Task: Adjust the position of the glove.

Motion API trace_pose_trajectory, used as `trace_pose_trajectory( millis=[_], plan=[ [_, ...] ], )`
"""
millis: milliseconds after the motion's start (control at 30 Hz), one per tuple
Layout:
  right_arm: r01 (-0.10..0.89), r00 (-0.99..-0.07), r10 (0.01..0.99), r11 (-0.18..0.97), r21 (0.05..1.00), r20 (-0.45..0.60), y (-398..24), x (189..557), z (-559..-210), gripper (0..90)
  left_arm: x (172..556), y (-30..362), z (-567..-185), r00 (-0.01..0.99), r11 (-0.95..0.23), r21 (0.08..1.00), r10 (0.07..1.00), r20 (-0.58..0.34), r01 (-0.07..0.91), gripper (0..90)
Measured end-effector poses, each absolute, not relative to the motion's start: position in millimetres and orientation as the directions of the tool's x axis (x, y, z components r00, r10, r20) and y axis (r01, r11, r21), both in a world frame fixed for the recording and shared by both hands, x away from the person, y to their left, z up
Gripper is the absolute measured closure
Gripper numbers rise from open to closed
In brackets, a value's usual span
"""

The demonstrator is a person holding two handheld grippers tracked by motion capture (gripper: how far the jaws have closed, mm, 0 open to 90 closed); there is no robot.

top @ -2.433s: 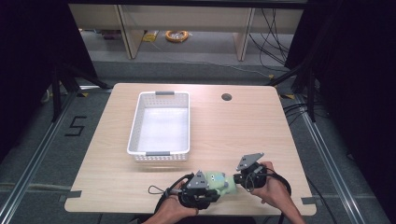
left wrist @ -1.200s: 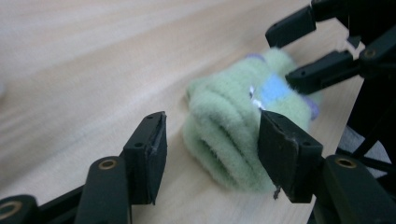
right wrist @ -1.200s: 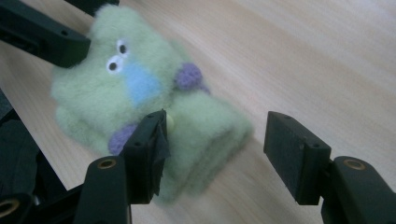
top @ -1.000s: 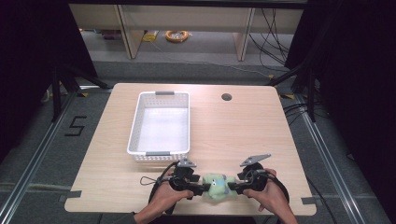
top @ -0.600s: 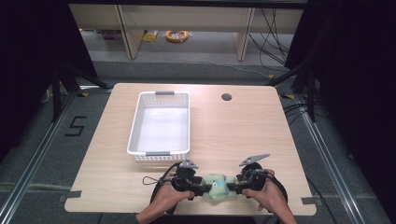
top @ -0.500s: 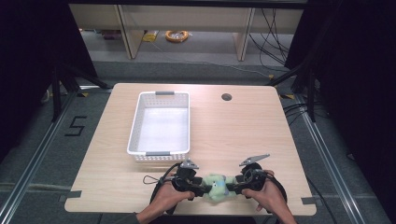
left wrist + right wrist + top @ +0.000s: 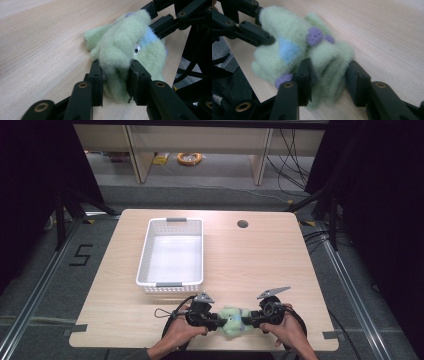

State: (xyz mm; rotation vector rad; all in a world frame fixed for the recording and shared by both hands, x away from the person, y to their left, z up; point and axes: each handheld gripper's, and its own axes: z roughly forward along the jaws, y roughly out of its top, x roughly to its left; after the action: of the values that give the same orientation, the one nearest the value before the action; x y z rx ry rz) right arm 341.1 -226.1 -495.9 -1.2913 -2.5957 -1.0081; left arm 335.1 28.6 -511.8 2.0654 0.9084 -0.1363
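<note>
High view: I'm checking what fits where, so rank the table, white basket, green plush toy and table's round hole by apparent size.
1. table
2. white basket
3. green plush toy
4. round hole

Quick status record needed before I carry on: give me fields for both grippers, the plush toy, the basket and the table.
left gripper: jaws closed on one end of the toy
right gripper: jaws closed on the opposite end of the toy
green plush toy: fuzzy, with blue and purple patches; held between both grippers at the table's near edge
white basket: empty, left of centre, farther back than the toy
table: light wood, with a round cable hole near the far edge
hands: left hand and right hand grip the tools
</note>
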Motion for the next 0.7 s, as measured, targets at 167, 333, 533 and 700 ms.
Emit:
trace_pose_trajectory(
  millis=[167, 333, 533, 700],
  plan=[
    [0.713, -0.666, 0.677, 0.453, 0.535, 0.315, -223.5, 337.4, -493.4, 68.0, 333.9, 28.3, -512.2, 0.728, -0.357, 0.675, 0.555, -0.402, 0.645, 73.1],
    [0.692, -0.678, 0.675, 0.452, 0.563, 0.290, -224.5, 334.3, -492.8, 70.3, 334.5, 28.3, -511.6, 0.741, -0.364, 0.683, 0.539, -0.400, 0.633, 75.1],
    [0.685, -0.688, 0.664, 0.459, 0.566, 0.293, -227.7, 332.3, -488.9, 71.6, 334.4, 28.8, -507.8, 0.754, -0.370, 0.691, 0.523, -0.398, 0.621, 76.3],
    [0.678, -0.688, 0.666, 0.449, 0.581, 0.288, -229.0, 329.1, -486.8, 71.8, 333.7, 29.0, -504.1, 0.769, -0.382, 0.698, 0.507, -0.389, 0.605, 76.4]
  ],
)
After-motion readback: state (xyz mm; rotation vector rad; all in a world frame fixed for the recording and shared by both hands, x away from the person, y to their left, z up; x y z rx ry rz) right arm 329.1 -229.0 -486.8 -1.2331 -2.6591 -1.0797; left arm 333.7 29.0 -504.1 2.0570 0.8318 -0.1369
